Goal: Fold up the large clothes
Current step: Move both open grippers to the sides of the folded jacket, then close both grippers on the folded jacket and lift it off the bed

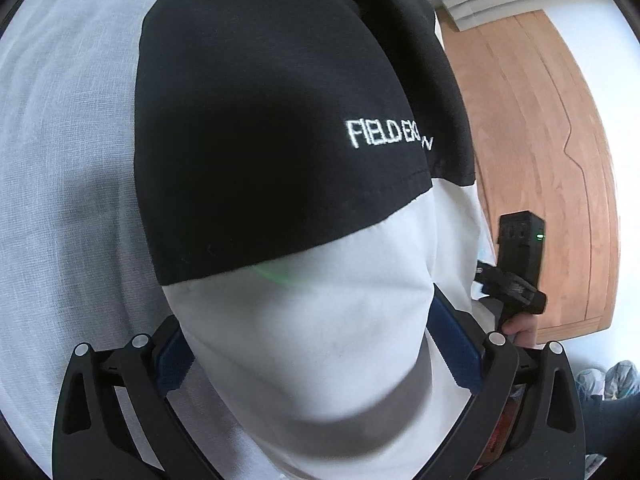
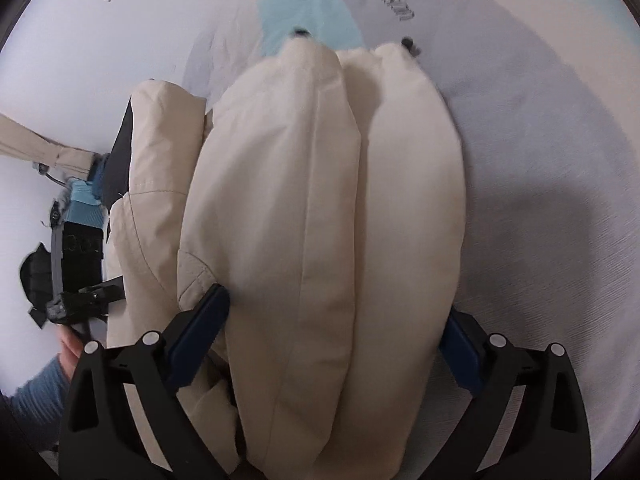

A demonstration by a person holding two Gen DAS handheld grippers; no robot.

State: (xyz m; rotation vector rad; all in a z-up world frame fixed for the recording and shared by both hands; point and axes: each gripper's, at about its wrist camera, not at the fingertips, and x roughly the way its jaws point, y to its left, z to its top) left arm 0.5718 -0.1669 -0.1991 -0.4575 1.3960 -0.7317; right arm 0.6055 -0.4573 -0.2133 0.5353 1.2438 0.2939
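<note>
- The left gripper (image 1: 310,356) has its blue-padded fingers (image 1: 454,344) spread wide on either side of a thick bundle of the jacket (image 1: 280,128); the pads press against the fabric on both sides, so the claw grips the garment.
- In the left wrist view the jacket shows a black upper panel with white lettering (image 1: 386,134) reading "FIELD EX…", and an off-white lower panel that runs down between the fingers.
- Under the jacket lies a pale grey sheet (image 1: 60,160); to the right a wooden board (image 1: 540,140) stands against a white wall.
- The right gripper (image 2: 332,336) also straddles the jacket (image 2: 304,220), its blue pads (image 2: 200,328) touching the cream folds on both sides, clamped on the bundled cloth.
- In the right wrist view the cream fabric forms long rolled folds that reach away from the gripper, ending in two drawn-in ends with dark cord tips (image 2: 410,45).
- The bundle rests on a light bedcover (image 2: 540,140) with a pale blue patch (image 2: 308,8) and grey script.
- At the left edge the other gripper's body (image 2: 76,256) appears, held by a hand (image 2: 70,346) in a blue-grey sleeve (image 2: 36,396).
</note>
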